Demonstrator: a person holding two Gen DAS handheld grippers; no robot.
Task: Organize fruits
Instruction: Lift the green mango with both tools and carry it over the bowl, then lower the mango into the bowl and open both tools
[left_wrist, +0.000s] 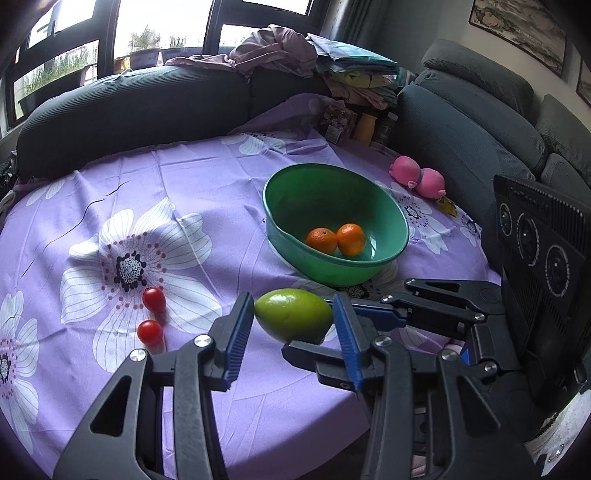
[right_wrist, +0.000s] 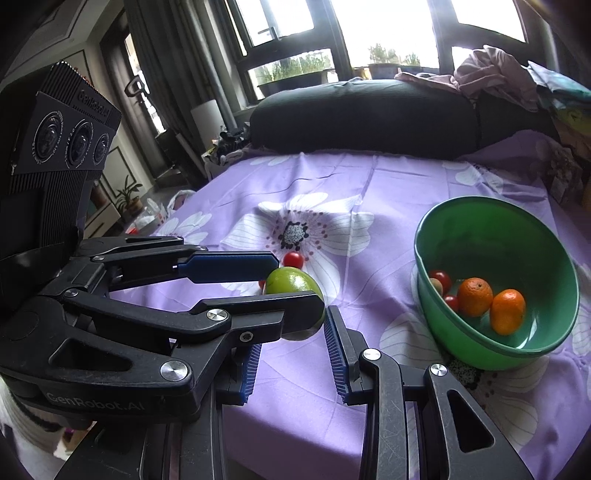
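Observation:
A green mango (left_wrist: 293, 319) lies on the purple flowered cloth between the pads of my left gripper (left_wrist: 291, 325); the pads touch or nearly touch its two ends. It also shows in the right wrist view (right_wrist: 291, 282), partly hidden by the left gripper (right_wrist: 295, 280). My right gripper (right_wrist: 291, 354) is open and empty just below and right of the mango; it appears in the left wrist view (left_wrist: 369, 325). A green bowl (left_wrist: 280, 192) holds two oranges (left_wrist: 336, 238) and small red tomatoes (right_wrist: 441, 280). Two cherry tomatoes (left_wrist: 151, 314) lie left of the mango.
A dark sofa (left_wrist: 129, 99) curves round the far and right sides, with piled clothes (left_wrist: 295, 51). A pink plush toy (left_wrist: 417, 177) lies right of the bowl. The cloth's near edge (right_wrist: 314, 443) drops off just below the grippers.

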